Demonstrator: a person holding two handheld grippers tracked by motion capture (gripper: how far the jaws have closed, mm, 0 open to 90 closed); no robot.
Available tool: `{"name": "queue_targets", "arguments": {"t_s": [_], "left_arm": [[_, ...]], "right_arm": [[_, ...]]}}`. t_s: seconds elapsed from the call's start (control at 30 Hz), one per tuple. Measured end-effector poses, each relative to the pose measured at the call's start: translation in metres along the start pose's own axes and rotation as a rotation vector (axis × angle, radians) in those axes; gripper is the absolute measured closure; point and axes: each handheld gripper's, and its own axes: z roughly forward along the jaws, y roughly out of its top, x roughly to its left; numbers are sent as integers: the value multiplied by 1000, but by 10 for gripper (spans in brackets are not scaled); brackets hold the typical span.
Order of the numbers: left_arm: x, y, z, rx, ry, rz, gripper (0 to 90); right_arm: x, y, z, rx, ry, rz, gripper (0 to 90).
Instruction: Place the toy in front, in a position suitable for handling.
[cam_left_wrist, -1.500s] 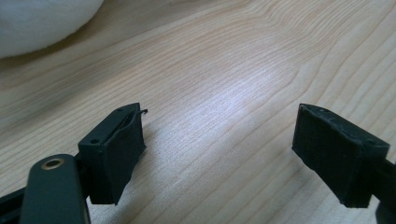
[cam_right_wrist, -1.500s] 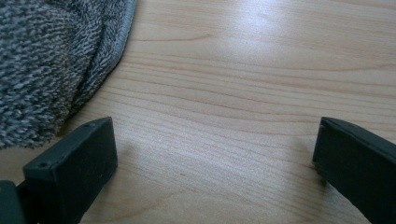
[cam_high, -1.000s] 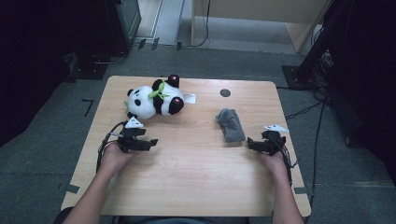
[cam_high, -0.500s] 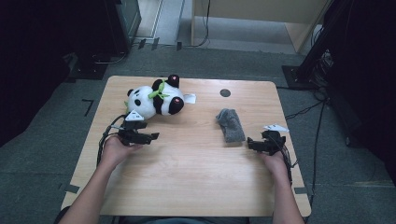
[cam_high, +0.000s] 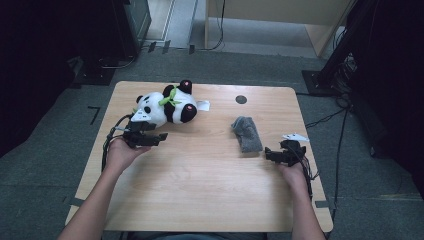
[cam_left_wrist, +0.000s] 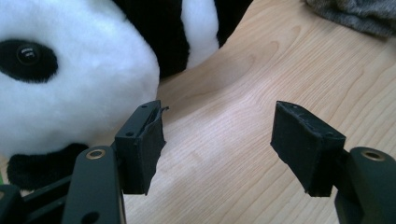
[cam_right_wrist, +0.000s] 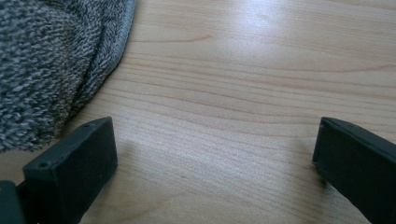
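- While my left tongs (cam_high: 161, 136) hover at the near side of the plush panda (cam_high: 167, 106), their jaws stand spread with nothing between them; the left gripper view places the panda's white head (cam_left_wrist: 70, 79) just beside the left-hand jaw, apart from it or barely so.
- My right tongs (cam_high: 268, 154) sit low over the worktop (cam_high: 210, 170), jaws likewise spread and empty, with the grey cloth (cam_high: 247, 133) just ahead of them.
- Seen from above, the panda lies on its side near the far left of the worktop, a green ribbon (cam_high: 169, 98) at its neck and a white tag (cam_high: 202, 105) towards the middle; the cloth lies crumpled right of centre, well apart from the toy.
- A dark round hole (cam_high: 241, 99) marks the worktop's far edge, between the two things.
- Along the right tongs' own jaws, the cloth's hemmed edge (cam_right_wrist: 122, 32) runs past the left-hand jaw, which I judge to be near the fabric but not yet gripping it.
- Step in hand, as I read it: the approach, each pair of tongs lined up on its own thing before any grasp.
- Next move, by my judgement: the left tongs must advance until soft plush fills the gap, then close; the right tongs must slide under or over the cloth's edge so that a fold, not bare wood, lies between the jaws.
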Motion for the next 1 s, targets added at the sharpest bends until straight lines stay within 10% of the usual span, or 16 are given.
{"name": "queue_targets", "arguments": {"t_s": [1.0], "left_arm": [[21, 73, -5, 3, 35, 30, 383]], "right_arm": [[1, 0, 0, 1, 1, -5, 0]]}}
